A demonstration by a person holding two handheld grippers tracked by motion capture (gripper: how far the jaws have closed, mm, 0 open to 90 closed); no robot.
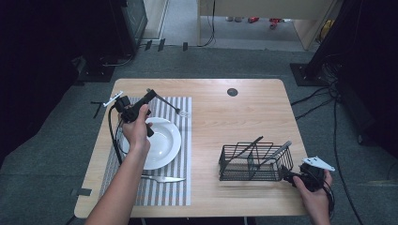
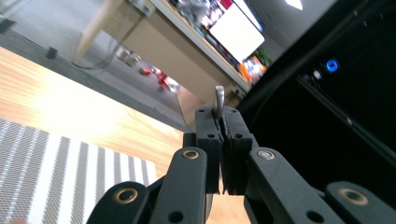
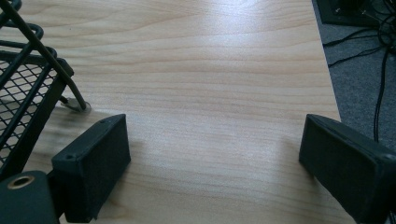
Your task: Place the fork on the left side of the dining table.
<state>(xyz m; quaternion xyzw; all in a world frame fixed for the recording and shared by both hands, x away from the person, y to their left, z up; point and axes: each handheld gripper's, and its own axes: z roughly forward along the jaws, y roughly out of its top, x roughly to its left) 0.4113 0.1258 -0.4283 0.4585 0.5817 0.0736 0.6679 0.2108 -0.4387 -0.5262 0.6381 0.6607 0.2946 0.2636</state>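
Observation:
My left gripper (image 1: 151, 93) hovers over the far part of the striped placemat (image 1: 180, 154), shut on the handle of a slim metal utensil that looks like a fork (image 1: 170, 105). Its head hangs low near the mat's far right corner. In the left gripper view the handle's tip (image 2: 218, 100) pokes out between the closed pads. A white plate (image 1: 164, 140) lies on the mat under the hand. My right gripper (image 3: 215, 140) rests open on the bare wood, nothing between its jaws, just right of the black wire basket (image 1: 234, 161).
A knife (image 1: 162, 178) lies on the mat in front of the plate. The basket (image 3: 23, 88) holds a few dark utensils leaning to the right. A round cable port (image 1: 232, 92) sits near the table's far edge. Cables run over the floor at right.

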